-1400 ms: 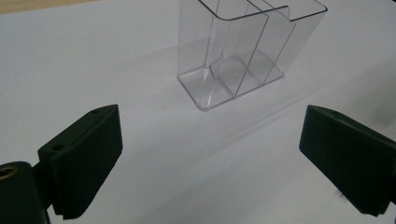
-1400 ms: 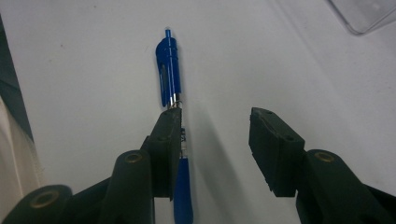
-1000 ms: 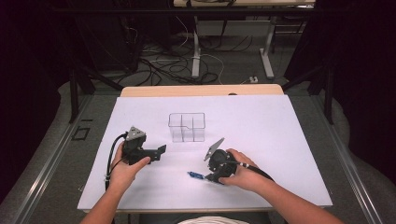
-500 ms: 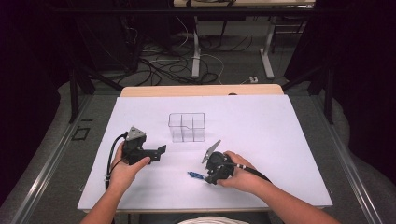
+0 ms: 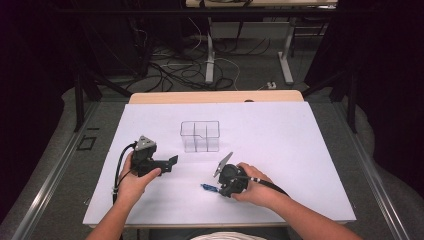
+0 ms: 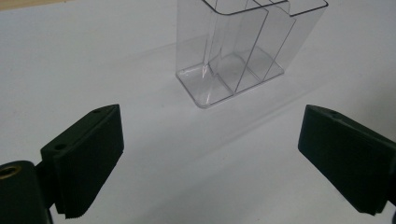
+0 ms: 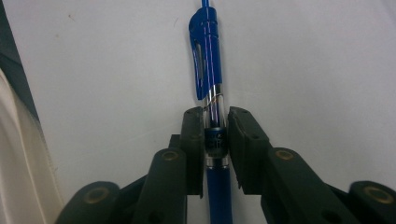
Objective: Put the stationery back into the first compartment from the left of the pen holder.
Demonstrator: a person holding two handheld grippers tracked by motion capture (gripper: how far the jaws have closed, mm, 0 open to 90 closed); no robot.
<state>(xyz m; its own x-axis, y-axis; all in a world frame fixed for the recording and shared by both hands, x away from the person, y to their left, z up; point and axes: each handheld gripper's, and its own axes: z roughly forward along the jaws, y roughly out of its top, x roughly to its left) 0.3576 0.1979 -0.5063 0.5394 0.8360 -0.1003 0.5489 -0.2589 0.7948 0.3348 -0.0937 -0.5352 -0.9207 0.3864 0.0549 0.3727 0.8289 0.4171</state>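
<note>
The white table (image 5: 300, 150) carries a clear divided organizer (image 5: 200, 136) toward the middle of its far edge, unmoved. The left gripper (image 5: 172, 162) stays where it was, left of centre, jaws spread wide and empty. The right gripper (image 5: 216, 189) has slid nearer the front edge, jaws pinched on a blue pen (image 7: 208, 93) lying along the table.

Blue pen (image 7: 208, 60), white table (image 5: 280, 140)
</note>
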